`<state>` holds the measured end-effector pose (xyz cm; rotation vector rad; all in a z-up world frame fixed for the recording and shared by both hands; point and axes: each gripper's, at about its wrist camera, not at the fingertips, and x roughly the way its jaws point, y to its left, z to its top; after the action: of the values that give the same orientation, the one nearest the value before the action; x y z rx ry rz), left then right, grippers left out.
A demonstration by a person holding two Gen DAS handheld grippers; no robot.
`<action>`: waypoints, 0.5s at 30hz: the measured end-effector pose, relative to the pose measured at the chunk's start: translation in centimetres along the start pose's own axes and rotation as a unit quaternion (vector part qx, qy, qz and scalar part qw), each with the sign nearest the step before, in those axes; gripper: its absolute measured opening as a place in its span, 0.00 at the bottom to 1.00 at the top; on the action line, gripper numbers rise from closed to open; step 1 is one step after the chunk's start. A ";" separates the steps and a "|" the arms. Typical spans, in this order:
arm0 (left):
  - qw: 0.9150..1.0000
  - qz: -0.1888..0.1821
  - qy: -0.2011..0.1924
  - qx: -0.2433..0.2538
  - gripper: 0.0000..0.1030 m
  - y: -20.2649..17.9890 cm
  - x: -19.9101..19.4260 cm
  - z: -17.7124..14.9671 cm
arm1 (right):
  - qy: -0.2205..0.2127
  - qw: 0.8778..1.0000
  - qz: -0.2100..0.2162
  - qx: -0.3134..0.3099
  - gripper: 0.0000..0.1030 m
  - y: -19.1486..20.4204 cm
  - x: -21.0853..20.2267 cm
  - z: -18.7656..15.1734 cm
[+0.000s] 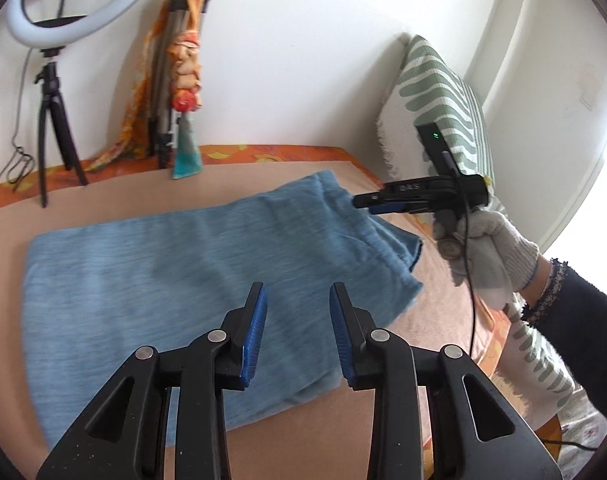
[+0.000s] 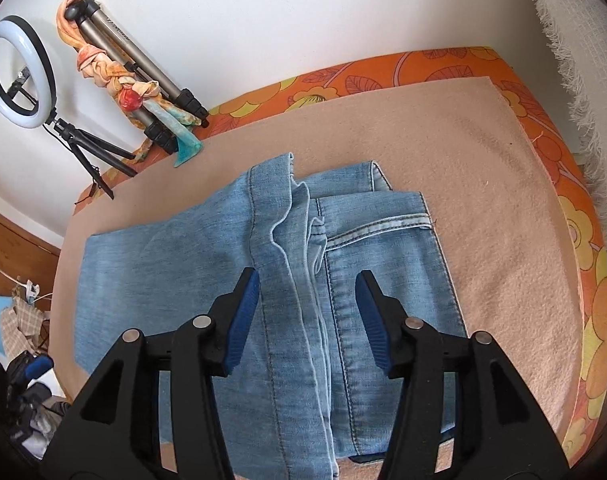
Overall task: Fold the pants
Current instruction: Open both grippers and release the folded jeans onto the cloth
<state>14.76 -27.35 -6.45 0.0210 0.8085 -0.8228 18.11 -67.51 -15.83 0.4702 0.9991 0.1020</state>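
- The jeans (image 2: 287, 280) lay folded into a compact rectangle on the tan blanket (image 2: 503, 240) that covered the bed, roughly in its middle, with bare blanket showing on every side.
- In the right wrist view, a leg hem and a side seam ran across the top layer, and a back pocket (image 2: 387, 272) faced up beside them; the layers looked stacked, which suggested the fold was nearly or fully done.
- The left tool (image 1: 299, 320) hovered above the near part of the jeans (image 1: 183, 272), its blue pads apart and holding nothing. It probably sat there ready to press or pinch an edge.
- The right tool (image 2: 307, 316) was likewise spread wide over the seam bundle, gripping nothing. Seen from the left wrist, the right tool (image 1: 367, 204) pointed sideways at the far corner of the jeans, held in a gloved hand (image 1: 483, 252); whether it touched the cloth there I could not tell.
- With both tools free, the likely purpose was to check or tidy the stack rather than carry it.
- The loose seam flap on top stood slightly raised, so it might have needed flattening for a neat result.
- A ring light (image 2: 19, 76) on a tripod and a second tripod (image 2: 151, 76) draped with a scarf stood at the wall, well away from the work.
- A green-striped cushion (image 1: 443, 108) leaned at the bed's far side.
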 end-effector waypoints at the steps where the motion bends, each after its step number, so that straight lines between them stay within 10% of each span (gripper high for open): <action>1: 1.000 0.011 -0.002 -0.006 0.30 1.0 -0.6 -0.3 | 0.002 1.000 0.002 0.001 0.51 0.0 -0.1 -0.2; 15: 0.990 0.102 -0.026 -0.089 0.34 10.6 -6.6 -3.8 | -0.022 0.995 0.075 0.056 0.65 -1.1 1.6 0.7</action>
<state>16.70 -14.50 -7.79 -0.0741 0.8127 -0.5539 19.43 -68.24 -17.17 0.6483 0.9298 0.1692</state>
